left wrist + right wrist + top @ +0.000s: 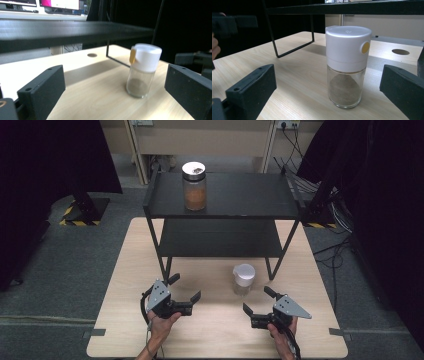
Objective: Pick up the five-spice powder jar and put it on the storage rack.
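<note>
The spice shaker [244,279] stands upright on the tabletop [210,330], just in front of the black shelf rack [220,200], at about one o'clock from my left gripper [184,289] and eleven o'clock from my right gripper [257,301]. Its lower half is clear glass with a low heap of brownish powder inside; its upper half is a broad white plastic cap with a small yellow button [365,47] on the side. I judge it light, rigid and breakable, with the glass smooth and likely slippery. The cap looks the safer place to take hold, since it is wider and matte, but I cannot tell from here whether it would lift off, so a grip on the glass just under the cap may be the steadier choice.

Both pairs of my jaws are spread wide and hold nothing. In the right gripper view the shaker [348,66] stands between my right jaws, apart from both. In the left gripper view it [143,70] sits toward the right-hand jaw, touching neither. A second, larger jar [194,186] of reddish-brown powder stands on the rack's top shelf, well apart.
</note>
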Demonstrator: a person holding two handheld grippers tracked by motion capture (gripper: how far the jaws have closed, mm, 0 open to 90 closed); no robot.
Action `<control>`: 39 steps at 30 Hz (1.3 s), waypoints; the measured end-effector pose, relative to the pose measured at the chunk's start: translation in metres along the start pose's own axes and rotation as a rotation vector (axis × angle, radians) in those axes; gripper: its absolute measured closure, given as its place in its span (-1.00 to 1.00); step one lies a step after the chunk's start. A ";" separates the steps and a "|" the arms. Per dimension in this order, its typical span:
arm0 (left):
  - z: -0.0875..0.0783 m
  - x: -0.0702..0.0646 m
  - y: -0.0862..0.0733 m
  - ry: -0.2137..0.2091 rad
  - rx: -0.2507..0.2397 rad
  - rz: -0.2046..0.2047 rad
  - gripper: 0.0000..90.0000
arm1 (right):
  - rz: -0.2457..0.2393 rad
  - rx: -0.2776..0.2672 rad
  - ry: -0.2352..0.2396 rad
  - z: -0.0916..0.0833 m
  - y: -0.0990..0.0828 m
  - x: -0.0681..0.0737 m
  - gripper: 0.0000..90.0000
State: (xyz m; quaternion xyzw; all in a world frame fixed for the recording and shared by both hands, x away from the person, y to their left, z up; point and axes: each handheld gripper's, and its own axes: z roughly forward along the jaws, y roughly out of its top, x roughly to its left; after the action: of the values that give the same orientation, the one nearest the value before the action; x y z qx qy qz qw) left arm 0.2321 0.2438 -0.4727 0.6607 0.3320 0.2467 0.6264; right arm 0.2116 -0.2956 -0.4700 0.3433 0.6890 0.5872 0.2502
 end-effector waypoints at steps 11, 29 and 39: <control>0.005 -0.004 -0.013 -0.024 0.049 0.005 -0.93 | -0.004 0.007 0.004 0.001 0.000 0.001 -0.98; 0.007 -0.011 -0.026 0.005 0.043 -0.020 -0.87 | -0.004 0.010 0.009 0.002 0.000 0.001 -0.98; 0.007 -0.009 -0.026 0.008 0.049 -0.028 -0.87 | -0.004 0.011 0.009 0.002 0.000 0.001 -0.98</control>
State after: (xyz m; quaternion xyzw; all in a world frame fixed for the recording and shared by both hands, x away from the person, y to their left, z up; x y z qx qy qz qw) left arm 0.2284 0.2323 -0.4979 0.6703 0.3497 0.2324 0.6119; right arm 0.2126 -0.2937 -0.4699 0.3406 0.6939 0.5846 0.2466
